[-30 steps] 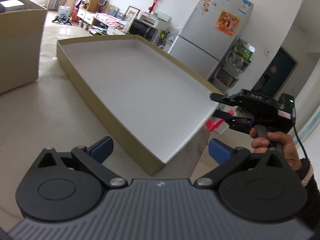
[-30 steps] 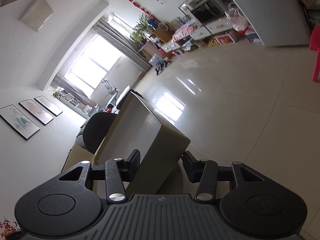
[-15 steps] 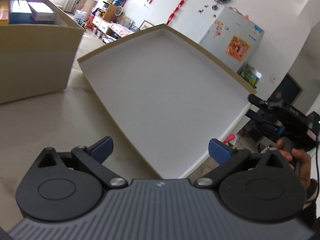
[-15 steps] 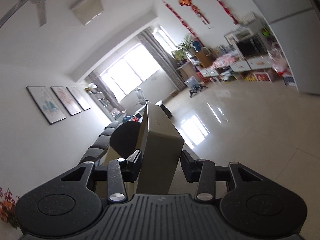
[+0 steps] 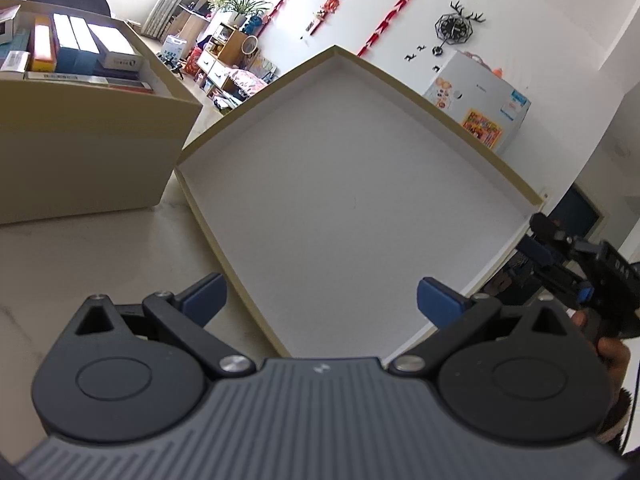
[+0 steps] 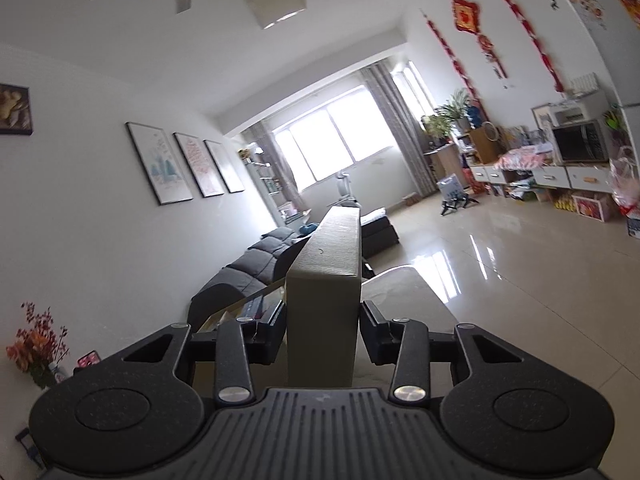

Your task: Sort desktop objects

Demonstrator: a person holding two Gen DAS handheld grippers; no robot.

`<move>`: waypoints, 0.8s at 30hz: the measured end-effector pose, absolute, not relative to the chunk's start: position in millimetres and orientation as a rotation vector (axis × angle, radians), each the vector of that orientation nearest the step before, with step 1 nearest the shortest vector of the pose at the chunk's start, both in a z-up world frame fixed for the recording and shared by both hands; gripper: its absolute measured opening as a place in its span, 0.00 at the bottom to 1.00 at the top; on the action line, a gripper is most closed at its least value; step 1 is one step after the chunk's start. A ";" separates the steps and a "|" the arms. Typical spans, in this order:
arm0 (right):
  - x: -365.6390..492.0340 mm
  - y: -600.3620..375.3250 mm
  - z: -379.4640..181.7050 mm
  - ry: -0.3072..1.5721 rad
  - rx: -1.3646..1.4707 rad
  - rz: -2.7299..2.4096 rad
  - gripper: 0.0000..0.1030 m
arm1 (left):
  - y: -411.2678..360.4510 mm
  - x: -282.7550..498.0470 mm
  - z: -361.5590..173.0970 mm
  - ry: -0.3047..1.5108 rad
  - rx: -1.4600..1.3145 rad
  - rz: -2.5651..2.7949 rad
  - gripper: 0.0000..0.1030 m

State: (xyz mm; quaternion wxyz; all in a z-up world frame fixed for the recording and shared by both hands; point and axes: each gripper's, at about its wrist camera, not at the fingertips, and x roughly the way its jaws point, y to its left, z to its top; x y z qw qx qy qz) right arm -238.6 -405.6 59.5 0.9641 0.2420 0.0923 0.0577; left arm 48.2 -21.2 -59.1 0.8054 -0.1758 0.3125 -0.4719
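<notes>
A large box lid, tan outside and white inside, stands tilted up off the table with its hollow side facing my left gripper. My left gripper is open just in front of the lid's near corner, its blue pads holding nothing. My right gripper, held by a hand, grips the lid's right corner. In the right wrist view the lid's tan side wall runs straight ahead between the fingers, and my right gripper is shut on it.
A tan open box packed with several small cartons stands on the marble table left of the lid. The right wrist view shows that box's contents, the table end, a sofa and shiny floor beyond.
The lid lay nearly flat one second ago; its right edge has since risen, so it now stands steeply tilted. My right gripper rose with it. The left gripper stayed open.
</notes>
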 end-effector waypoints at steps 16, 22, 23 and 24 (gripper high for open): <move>-231.0 -357.5 74.3 0.206 0.397 0.342 0.04 | -29.3 45.6 -36.8 0.622 -0.455 -1.167 1.00; -220.9 -354.9 72.5 0.188 0.457 0.384 0.08 | -34.9 41.9 -42.9 0.646 -0.414 -1.202 1.00; -218.0 -355.8 71.5 0.184 0.466 0.389 0.08 | -34.8 42.1 -43.9 0.649 -0.413 -1.201 1.00; -215.2 -357.4 69.4 0.185 0.482 0.396 0.09 | -35.1 42.7 -44.9 0.652 -0.411 -1.199 1.00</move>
